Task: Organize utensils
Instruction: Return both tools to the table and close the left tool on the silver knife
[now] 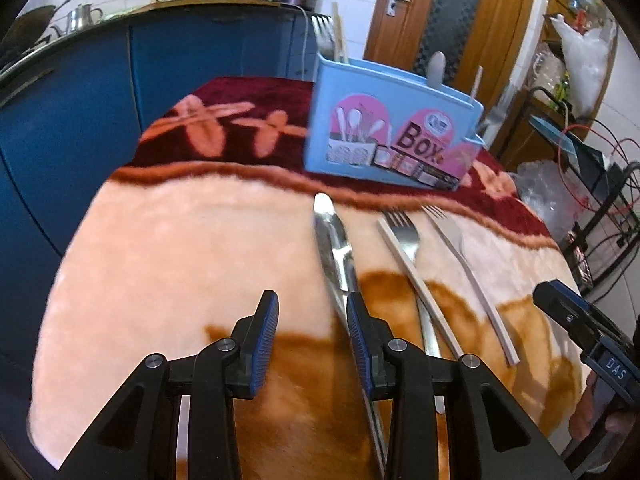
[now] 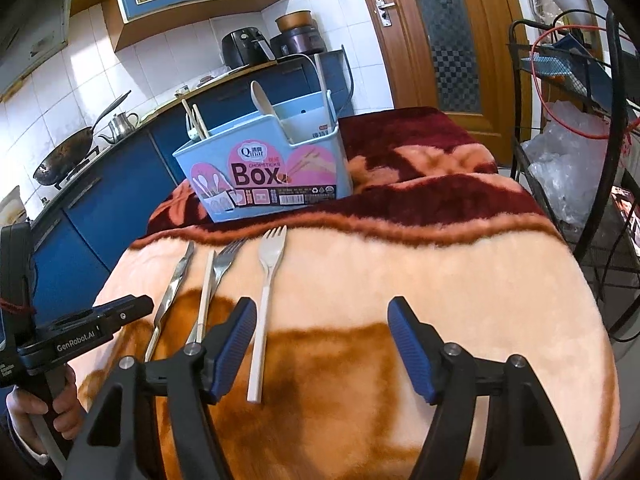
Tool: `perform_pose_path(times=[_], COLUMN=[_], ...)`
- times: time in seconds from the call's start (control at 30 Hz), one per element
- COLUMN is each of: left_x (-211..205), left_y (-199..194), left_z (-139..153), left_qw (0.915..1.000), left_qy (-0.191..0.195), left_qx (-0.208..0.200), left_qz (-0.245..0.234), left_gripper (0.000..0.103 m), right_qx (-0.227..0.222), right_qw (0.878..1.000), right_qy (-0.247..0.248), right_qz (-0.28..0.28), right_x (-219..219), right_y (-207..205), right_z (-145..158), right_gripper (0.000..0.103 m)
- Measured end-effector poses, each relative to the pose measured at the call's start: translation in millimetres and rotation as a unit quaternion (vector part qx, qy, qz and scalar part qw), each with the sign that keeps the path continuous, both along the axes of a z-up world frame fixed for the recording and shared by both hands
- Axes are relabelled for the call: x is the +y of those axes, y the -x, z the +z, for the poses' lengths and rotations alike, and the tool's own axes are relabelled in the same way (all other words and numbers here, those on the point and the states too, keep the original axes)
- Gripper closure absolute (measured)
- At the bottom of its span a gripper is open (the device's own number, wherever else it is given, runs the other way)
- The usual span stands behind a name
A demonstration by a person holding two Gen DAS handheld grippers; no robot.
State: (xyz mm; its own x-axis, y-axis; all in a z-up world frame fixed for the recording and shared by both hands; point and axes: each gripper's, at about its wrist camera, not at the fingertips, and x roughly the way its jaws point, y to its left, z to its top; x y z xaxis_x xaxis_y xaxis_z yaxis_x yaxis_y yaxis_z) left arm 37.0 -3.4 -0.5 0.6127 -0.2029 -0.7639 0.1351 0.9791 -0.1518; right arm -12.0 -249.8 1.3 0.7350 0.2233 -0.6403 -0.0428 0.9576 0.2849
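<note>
A light blue utensil box stands at the back of a blanket-covered table, with a white spoon and chopsticks in it. In front lie a metal knife, a chopstick, a metal fork and a white plastic fork. My left gripper is open, its right finger beside the knife. My right gripper is open and empty, just right of the white fork's handle.
The blanket covers the table to its edges. Blue kitchen cabinets stand behind and to the left, with a wok on the stove. A wire rack with bags and cables stands at the right. A wooden door is behind.
</note>
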Motion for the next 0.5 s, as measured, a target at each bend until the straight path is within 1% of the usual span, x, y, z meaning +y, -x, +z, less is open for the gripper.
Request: perform_pose_path(times=[0.23, 0.33, 0.5], left_x=[-15.5, -20.4, -25.4], left_y=[3.1, 0.0, -7.6], left_z=[-5.8, -11.8, -12.9], left_qw=[0.9991, 0.9978, 0.9976], left_qy=[0.013, 0.02, 0.009], left_qx=[0.026, 0.047, 0.051], left_qz=[-0.032, -0.042, -0.046], left_gripper=[0.067, 0.067, 0.067], right_qx=[-0.001, -0.001, 0.0], right_qw=[1.0, 1.0, 1.0], right_qy=[-0.003, -0.006, -0.008], right_qz=[0.004, 0.005, 0.009], right_x=[-0.8, -1.2, -1.1], right_y=[5.8, 7.3, 8.2], right_z=[-1.2, -2.5, -4.2], right_gripper=[0.031, 0.031, 0.031])
